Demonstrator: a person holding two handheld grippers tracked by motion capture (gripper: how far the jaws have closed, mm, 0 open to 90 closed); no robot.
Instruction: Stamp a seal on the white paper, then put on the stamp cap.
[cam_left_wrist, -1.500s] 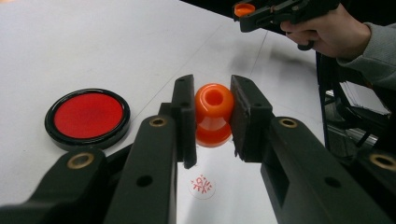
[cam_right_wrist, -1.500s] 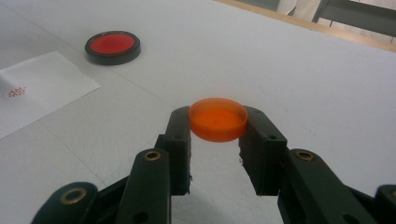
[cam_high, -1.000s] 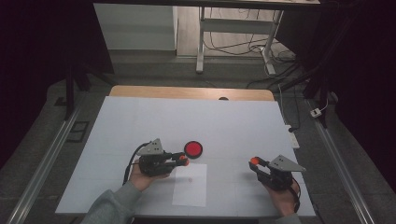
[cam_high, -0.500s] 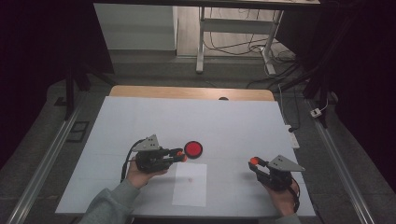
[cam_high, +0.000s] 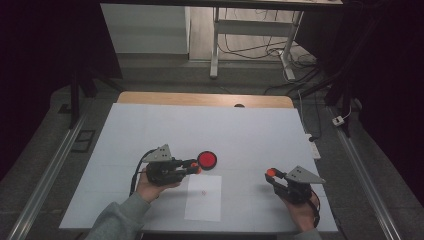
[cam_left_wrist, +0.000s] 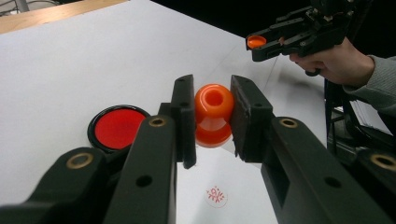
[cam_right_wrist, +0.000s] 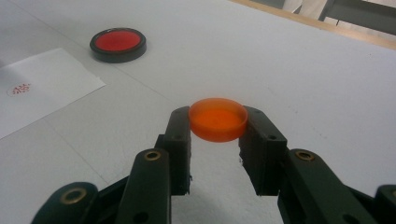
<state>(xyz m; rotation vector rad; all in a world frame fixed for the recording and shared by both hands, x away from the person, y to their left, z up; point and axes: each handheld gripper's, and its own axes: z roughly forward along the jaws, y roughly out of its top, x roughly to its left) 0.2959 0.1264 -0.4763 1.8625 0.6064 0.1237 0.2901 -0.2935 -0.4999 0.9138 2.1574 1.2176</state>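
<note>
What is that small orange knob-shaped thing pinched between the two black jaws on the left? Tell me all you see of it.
The small orange knob-shaped stamp looks like glossy plastic: a rounded top with a hole in its middle, a narrower waist, a wider base below. The left gripper is shut on it, black pads pressing both sides. It hangs above the white sheet of paper, which bears a red stamped mark. The round black-rimmed red ink pad lies beside it.

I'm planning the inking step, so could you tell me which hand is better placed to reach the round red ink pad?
Left: its tongs hold the orange stamp beside the round red ink pad.
</note>
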